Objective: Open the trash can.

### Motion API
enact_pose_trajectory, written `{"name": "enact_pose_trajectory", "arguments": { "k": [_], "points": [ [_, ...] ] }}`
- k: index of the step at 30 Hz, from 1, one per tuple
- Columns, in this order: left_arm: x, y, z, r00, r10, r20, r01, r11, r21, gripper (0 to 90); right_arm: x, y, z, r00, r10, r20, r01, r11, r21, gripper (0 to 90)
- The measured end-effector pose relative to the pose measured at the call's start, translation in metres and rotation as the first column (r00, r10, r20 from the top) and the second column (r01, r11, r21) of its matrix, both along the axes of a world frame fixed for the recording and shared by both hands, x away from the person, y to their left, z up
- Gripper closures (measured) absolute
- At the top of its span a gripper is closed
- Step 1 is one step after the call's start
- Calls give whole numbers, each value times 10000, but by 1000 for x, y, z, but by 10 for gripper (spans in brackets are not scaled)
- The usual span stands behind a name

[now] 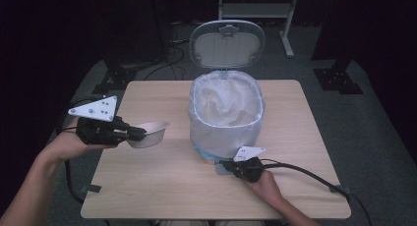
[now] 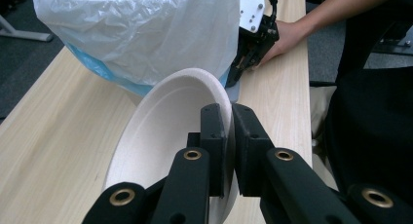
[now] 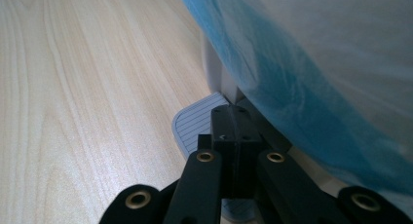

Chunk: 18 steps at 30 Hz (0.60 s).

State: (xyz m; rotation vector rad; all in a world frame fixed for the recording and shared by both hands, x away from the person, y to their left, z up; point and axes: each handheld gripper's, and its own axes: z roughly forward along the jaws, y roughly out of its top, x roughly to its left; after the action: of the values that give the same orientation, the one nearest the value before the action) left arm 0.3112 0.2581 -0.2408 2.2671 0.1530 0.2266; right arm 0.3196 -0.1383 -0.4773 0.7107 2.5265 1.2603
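Jaws of the left gripper, closest to the lens in the left gripper view, are clamped on the rim of a pale bowl, held off the desk to the left of the bin. Lined with a white bag, the bin stands mid-desk with its lid swung up. The right gripper has its jaws shut with nothing between them, pressing on the ribbed pedal at the bin's foot.

To do this well, I judge the pedal should stay pressed so the lid remains up. The bowl needs to clear the bag's rim before it tips, and should be let go over the middle of the opening, not the edge.
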Motion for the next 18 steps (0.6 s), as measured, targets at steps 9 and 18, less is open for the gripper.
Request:
{"name": "enact_pose_trajectory", "arguments": {
  "k": [9, 18],
  "points": [
    [0, -1, 7, 9999, -10, 168, 10, 10000, -20, 844, 0, 0, 0, 10000, -20, -28, 20, 10000, 14, 900],
    [2, -5, 22, 9995, -68, 322, 71, 9999, -95, 844, 0, 0, 0, 10000, -22, -32, 22, 10000, 25, 900]
  ]
}}
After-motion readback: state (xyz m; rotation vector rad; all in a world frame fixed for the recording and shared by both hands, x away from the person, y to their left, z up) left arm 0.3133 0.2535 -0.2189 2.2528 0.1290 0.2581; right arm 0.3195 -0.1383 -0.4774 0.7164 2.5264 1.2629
